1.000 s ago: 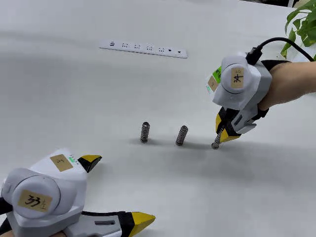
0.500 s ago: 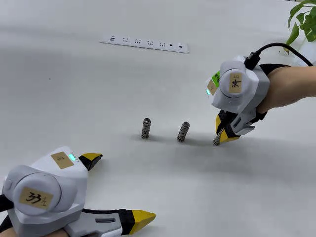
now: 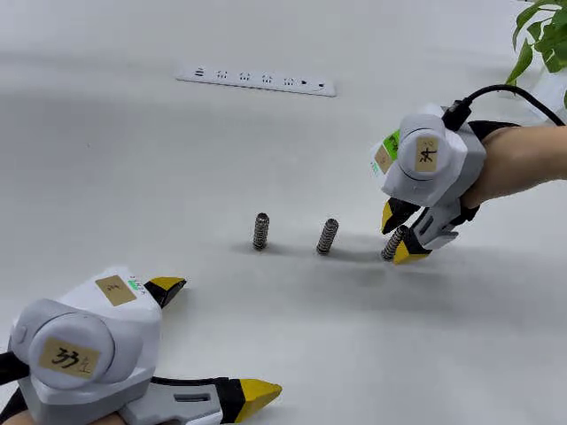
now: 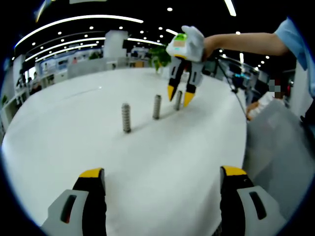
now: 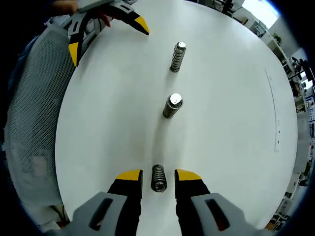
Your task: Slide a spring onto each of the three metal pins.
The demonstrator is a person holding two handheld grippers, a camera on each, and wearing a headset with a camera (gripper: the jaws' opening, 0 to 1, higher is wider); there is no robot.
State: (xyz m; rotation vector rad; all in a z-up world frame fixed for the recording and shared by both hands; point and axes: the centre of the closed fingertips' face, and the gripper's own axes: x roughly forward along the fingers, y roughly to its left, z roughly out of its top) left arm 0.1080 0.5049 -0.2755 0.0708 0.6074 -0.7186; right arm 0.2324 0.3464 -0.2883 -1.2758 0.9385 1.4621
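Note:
Three springs stand in a row on the white table, each over a pin: the left spring (image 3: 260,231), the middle spring (image 3: 327,236) and the right spring (image 3: 392,243). My right gripper (image 3: 398,239) is open, a yellow-tipped jaw on either side of the right spring (image 5: 158,178) with a small gap to each. Ahead of it the middle spring (image 5: 172,105) and the left spring (image 5: 177,56) show metal pin heads at their tops. My left gripper (image 3: 213,341) rests open and holding nothing at the near left, well short of the springs (image 4: 126,117).
A white power strip (image 3: 255,81) lies at the far side of the table. Green plant leaves (image 3: 540,44) hang at the far right, and a black cable (image 3: 505,90) runs from the right gripper. Bare table lies between the grippers.
The right gripper's jaws, shut on the right spring before, have opened; the spring stays standing between them. The left gripper has not moved.

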